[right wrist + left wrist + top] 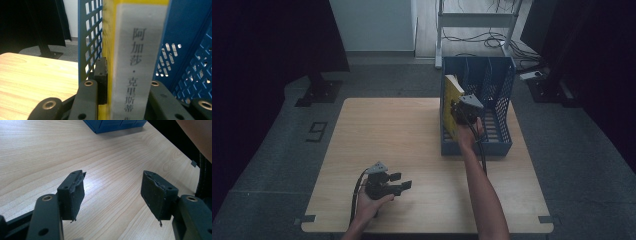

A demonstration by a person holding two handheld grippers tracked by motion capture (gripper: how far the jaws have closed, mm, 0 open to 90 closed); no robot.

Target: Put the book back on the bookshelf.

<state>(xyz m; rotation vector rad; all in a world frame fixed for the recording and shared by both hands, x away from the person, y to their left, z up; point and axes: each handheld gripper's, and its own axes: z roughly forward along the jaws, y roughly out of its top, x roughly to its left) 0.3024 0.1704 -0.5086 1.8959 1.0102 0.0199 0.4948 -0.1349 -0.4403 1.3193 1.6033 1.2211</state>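
High view: dim overall, low contrast, bluish cast; dark, near-black zones at left and right edges; table (402,150) lit evenly and softly, faint shadows under the left gripper (399,184) and beside the blue rack (504,125); mild grain, fine detail soft.

Left gripper view: brighter; pale sheen on the wood between the pads (76,195), light from above; soft shadow under the rack's corner at top; near jaw bodies slightly out of focus, black upper right corner.

Right gripper view: yellow book (136,50) very close, spine lettering blurred, bottom edge smeared; left background dark; daylight-pale wall through the rack's holes.
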